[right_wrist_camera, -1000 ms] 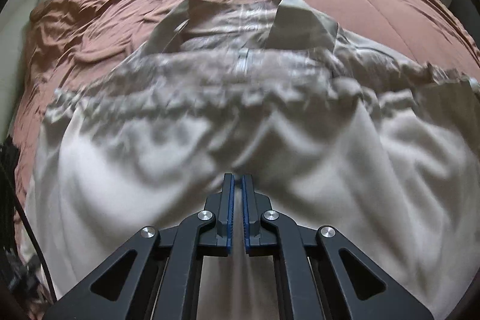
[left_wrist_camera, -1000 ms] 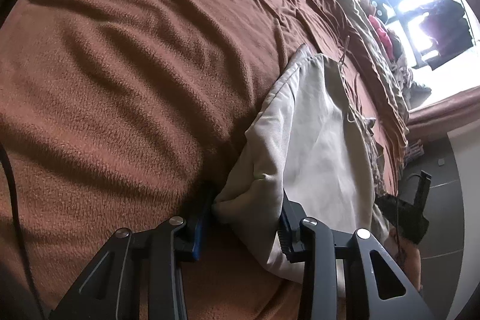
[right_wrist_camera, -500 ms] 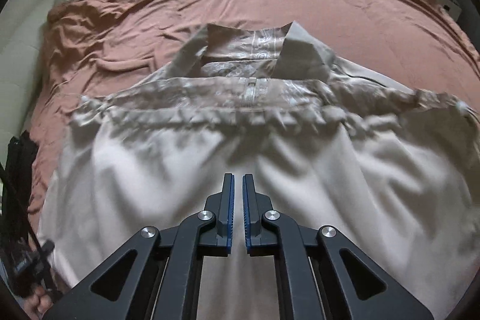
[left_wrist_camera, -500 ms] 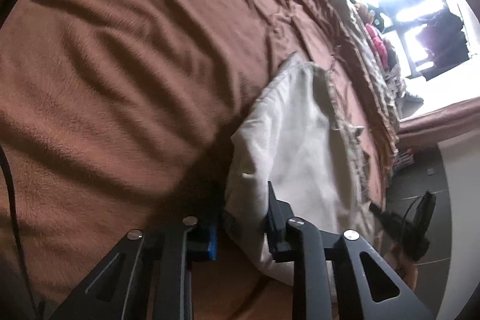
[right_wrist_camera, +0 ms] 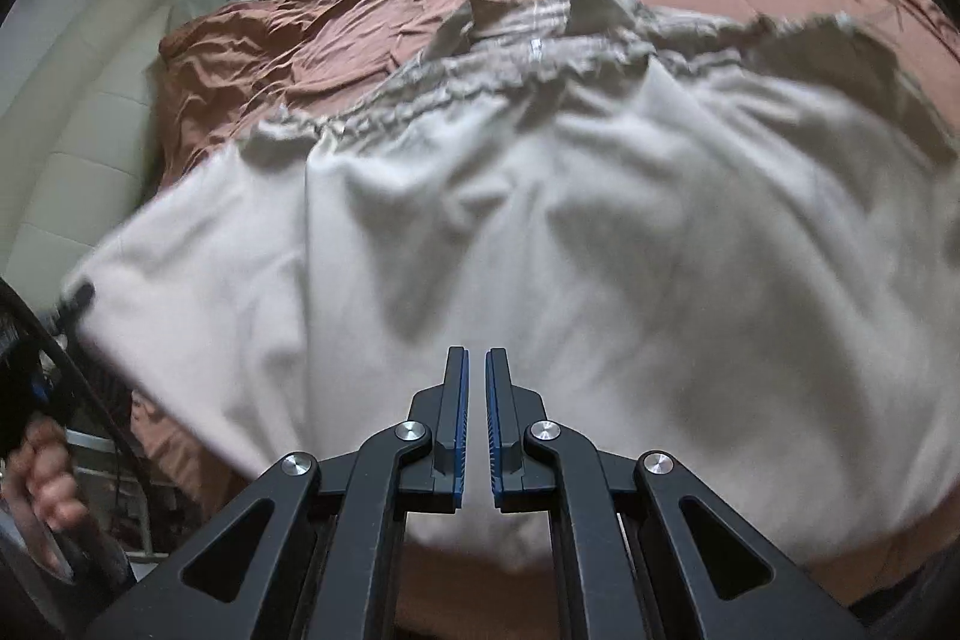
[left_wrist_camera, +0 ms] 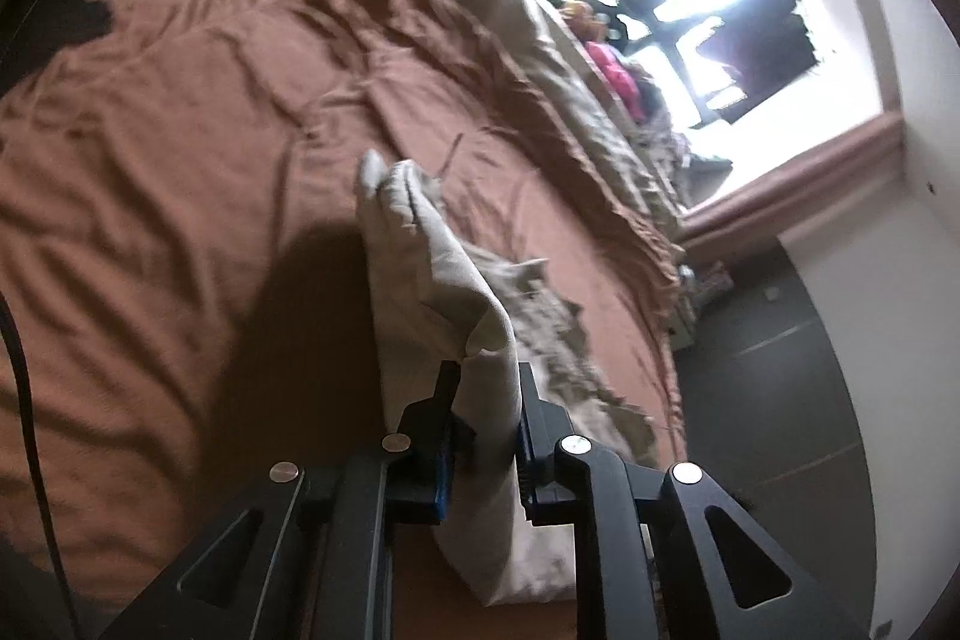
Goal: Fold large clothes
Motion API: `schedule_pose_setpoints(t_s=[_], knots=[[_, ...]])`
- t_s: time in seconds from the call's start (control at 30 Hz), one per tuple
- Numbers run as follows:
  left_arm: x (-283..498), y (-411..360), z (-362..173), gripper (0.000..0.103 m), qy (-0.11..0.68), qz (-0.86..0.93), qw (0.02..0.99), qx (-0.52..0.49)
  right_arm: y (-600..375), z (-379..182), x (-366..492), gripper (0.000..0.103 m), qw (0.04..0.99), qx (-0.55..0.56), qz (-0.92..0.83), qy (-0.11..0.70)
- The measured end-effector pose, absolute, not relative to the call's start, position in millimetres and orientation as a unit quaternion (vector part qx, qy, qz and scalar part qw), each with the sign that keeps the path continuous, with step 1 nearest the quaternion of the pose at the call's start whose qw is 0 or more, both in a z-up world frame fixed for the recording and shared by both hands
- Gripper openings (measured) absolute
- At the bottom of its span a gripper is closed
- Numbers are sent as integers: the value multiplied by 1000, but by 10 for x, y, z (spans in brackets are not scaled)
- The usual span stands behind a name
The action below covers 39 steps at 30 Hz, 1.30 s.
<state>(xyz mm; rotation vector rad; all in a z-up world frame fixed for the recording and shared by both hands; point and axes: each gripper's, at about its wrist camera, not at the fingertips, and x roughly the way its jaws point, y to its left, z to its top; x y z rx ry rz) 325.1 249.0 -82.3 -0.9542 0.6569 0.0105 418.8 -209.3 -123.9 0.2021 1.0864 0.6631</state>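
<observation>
While the cloth hangs lifted: a pale shirt [right_wrist_camera: 540, 232] lies spread over the brown bedspread [left_wrist_camera: 180, 147], collar toward the head of the bed and hem toward the camera
Left gripper [left_wrist_camera: 483, 388]: its fingers [left_wrist_camera: 445, 394] are clamped on a bunched edge of the shirt [left_wrist_camera: 432, 268], which stands up off the bed in a steep ridge
Right gripper [right_wrist_camera: 474, 376]: its fingers [right_wrist_camera: 456, 400] sit nearly together with a thin slit between them; they hover over the lower part of the shirt and appear to pinch nothing, though cloth under the tips cannot be ruled out
Slip risk: the left grip takes only a thick wad at the edge, so a quick pull could drag the cloth out from between the fingers and drop the fold halfway
Skew risk: with just one side raised and the right fingers not holding, the shirt may pivot on the bedspread, so the folded edge would land crooked
Drag risk: the soft, rumpled bedspread could ride up with the shirt and leave creases beneath it
Blur: both views are smeared, so fine contact is hard to judge
Change from a second ago: the left fingers then stood wide around the edge on the bed; they have since closed and lifted, and the view has swung toward the window [left_wrist_camera: 720, 9]
Change on the right: the fingers were tight together, and now a slit shows
</observation>
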Motion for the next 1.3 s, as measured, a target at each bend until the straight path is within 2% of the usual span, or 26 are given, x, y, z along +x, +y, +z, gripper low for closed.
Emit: schedule_pose_setpoints(t_s=[0.33,0.6,0.8,1.07,1.1,1.17,1.2,1.23,1.3], knots=[[3521,2129,-289,16,284,-58,853,-434,-2130,-1470,3867,3,786,87,314,526],[3772,1523,42,16,282,-121,862,-403,-2108,-1732,3894,3,774,114,303,544],[3962,1126,284,15,282,-158,866,-383,-2398,-1601,3907,3,768,154,320,532],[4273,490,403,16,302,-198,861,-358,-3383,-1275,3882,4,782,232,329,476],[4326,383,401,15,306,-201,860,-355,-3514,-1256,3829,8,784,242,325,470],[4430,195,381,16,313,-205,858,-352,-3785,-1235,3803,24,788,261,318,458],[4502,78,353,15,319,-208,855,-352,-3911,-1226,3774,37,791,269,313,452],[4579,-53,316,16,326,-212,852,-350,-4046,-1227,3747,45,794,278,307,446],[4705,-274,228,16,340,-219,849,-342,-4270,-1234,3679,46,801,289,293,436]])
